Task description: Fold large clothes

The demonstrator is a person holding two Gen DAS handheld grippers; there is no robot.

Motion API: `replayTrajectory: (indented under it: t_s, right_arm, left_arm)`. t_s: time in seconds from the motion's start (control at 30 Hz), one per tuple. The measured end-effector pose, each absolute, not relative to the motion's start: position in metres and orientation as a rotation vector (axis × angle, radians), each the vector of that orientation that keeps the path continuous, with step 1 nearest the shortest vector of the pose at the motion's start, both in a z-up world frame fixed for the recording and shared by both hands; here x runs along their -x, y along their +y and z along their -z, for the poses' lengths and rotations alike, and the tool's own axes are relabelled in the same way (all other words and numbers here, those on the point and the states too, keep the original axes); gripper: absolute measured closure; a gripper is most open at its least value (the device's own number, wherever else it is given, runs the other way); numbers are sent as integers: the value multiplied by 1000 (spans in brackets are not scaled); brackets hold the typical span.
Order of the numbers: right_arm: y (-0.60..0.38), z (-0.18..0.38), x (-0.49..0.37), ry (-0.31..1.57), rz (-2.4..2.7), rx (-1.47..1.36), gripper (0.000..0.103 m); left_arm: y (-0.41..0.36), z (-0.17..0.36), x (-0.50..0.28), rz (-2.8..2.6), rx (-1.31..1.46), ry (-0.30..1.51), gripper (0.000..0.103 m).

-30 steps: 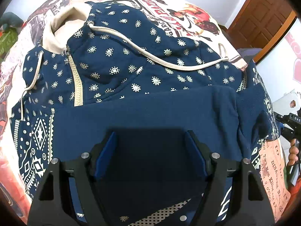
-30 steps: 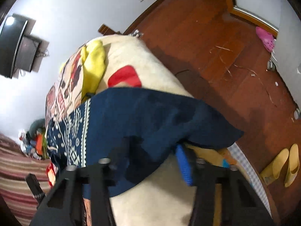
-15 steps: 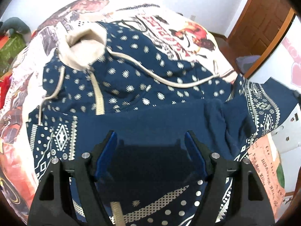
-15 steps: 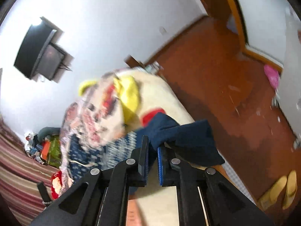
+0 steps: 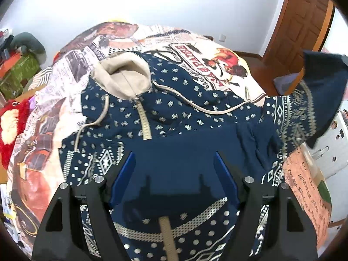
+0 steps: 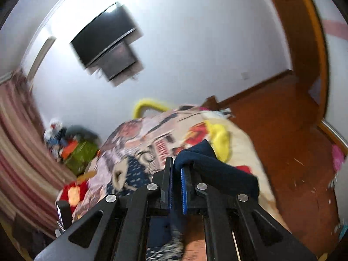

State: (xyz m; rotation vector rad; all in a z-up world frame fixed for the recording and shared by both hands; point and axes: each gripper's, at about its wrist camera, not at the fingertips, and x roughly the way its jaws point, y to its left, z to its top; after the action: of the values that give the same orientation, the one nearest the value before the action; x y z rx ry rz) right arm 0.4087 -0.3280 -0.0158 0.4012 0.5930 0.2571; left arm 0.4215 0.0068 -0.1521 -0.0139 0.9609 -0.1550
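While the left gripper (image 5: 174, 169) hovers with its blue pads spread wide and nothing between them, the navy hoodie (image 5: 174, 117) lies flat below it on the bed, with a plain navy fold directly under the open fingers and a patterned band with a beige zipper strip (image 5: 166, 232) closer to the camera. Farther out, the beige-lined hood (image 5: 121, 76) sits toward the far left of the garment, and a beige drawstring (image 5: 195, 106) trails across the dotted chest toward the right. At the right edge, one sleeve (image 5: 319, 100) is lifted off the bed and hangs in the air.

That sleeve end is pinched in the right gripper (image 6: 176, 174), whose pads are nearly together with a bunch of navy cloth (image 6: 208, 171) clamped between them and draping over the right finger. The right wrist view is motion-blurred.

Around the hoodie, a printed bedspread (image 5: 217, 54) with cartoon figures and lettering covers the bed. A red plush toy (image 5: 10, 121) rests at the left edge, and a green box (image 5: 17, 74) stands with clutter beyond it. A wooden door (image 5: 304, 17) stands at the far right, a dark wall-mounted screen (image 6: 104, 39) hangs on the white wall, and striped curtains (image 6: 17, 148) hang at the left. Reddish wooden floor (image 6: 293, 152) runs beside the bed.
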Motion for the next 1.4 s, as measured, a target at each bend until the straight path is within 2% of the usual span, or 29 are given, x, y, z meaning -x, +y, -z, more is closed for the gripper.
replayTrajectory:
  t_s: [0.3,0.53,0.83,1.03,1.1,1.13,1.17,1.23,1.4]
  right_arm:
    - [-195,42,-429,695,-432,-273,99]
    - [-103,122,-447,938,-516,-184,99]
    - [-60,222,-452,1269,-477,-108,98]
    - [-56,236,-453,1353,-479,-43,97]
    - [-56,234,-455,1388,-501,-46,88]
    - [-56,232,-454,1415,-531,-59,75]
    - [-56,230,-454,1425,-543,-66,56]
    - [-58,222,-451,1417,-549,-73,36]
    - [-76,186,-435,1314,-567,2,34]
  left_arm:
    - [56,138,-393,97,5,896,29]
    - [104,147,-372,24,9,893,29]
    - [144,170,-362,-28,77,940,29]
    - [143,172,-360,-28,82,947,29]
    - [138,168,-360,-24,69,941,29]
    - [136,166,-361,-22,64,937,29]
    - [134,164,-361,-19,59,932,29]
    - [128,158,-361,-12,47,920,29]
    - [105,142,-367,27,21,902,29]
